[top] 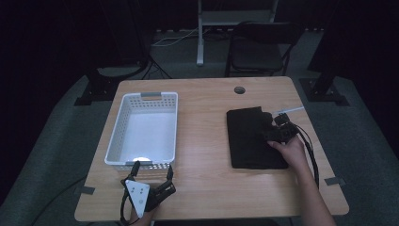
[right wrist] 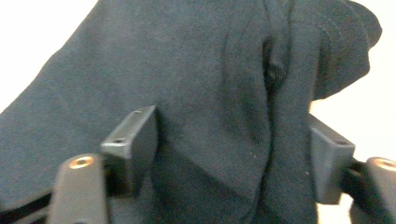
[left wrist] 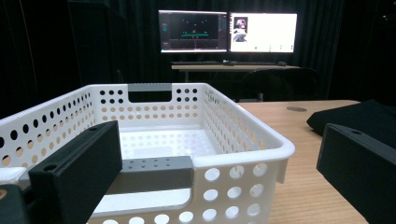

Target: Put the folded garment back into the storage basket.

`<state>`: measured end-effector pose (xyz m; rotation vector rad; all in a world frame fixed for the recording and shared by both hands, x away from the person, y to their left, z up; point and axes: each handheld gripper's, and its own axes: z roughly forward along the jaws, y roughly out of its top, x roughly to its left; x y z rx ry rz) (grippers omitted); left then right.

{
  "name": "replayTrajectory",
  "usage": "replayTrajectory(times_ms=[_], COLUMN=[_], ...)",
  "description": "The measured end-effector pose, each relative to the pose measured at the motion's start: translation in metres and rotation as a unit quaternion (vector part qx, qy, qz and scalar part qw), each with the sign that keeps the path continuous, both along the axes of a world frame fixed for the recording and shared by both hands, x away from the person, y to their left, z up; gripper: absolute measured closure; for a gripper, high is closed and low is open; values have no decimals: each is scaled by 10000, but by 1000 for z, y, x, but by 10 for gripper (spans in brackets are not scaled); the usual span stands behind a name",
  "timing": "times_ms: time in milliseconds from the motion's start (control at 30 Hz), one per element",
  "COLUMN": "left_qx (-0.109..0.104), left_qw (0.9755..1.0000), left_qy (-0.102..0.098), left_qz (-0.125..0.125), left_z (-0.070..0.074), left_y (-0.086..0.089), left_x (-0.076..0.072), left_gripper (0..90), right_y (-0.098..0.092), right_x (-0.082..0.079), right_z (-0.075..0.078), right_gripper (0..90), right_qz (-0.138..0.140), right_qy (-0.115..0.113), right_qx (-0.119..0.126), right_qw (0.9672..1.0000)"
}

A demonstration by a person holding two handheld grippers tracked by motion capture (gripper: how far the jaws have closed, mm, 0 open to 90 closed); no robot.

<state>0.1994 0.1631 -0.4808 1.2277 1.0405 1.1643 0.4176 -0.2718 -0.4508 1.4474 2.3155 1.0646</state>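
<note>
Dark curtains and a grey floor are seen around a light wooden table [top: 207,141], with a black folding chair [top: 261,47] set beyond its far edge at about twelve o'clock. At roughly seven o'clock on the table, the left gripper [top: 150,181] is held low at the near edge, its jaws standing wide apart with nothing between them; in the left gripper view they are pointed at the near handle of a white perforated basket [left wrist: 196,140], which is placed at about nine o'clock and appears empty. Two lit monitors [left wrist: 229,31] are visible far behind it. At around three o'clock a folded black garment [top: 254,139] is laid flat on the table. The right gripper [top: 278,132] is set at the garment's right edge, and in the right gripper view a raised fold of the cloth [right wrist: 219,121] is bracketed by both jaws, which appear pressed against the bunched fabric.

A likely risk is judged to be a shallow pinch: if only the top layer is caught, the garment could be unfolded or dropped when lifted, or dragged off the table's right edge
</note>
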Motion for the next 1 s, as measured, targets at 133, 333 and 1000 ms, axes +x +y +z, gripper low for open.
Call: replayTrajectory(times_ms=[133,333,1000], left_qx=[-1,1,-1], left_qw=[10000,10000,10000], left_qy=[4,6,2], left_qz=[2,1,2], left_z=[0,0,0], left_y=[0,0,0], left_x=[0,0,0], left_gripper=[13,13,14], right_y=[-1,-5,-16], right_x=[-1,-1,-9], right_z=[0,-2,-8], right_gripper=[405,537,634], right_qz=[-16,24,-42], right_qy=[46,165,226], right_qx=[148,492,1449], right_qw=[9999,9986,9892])
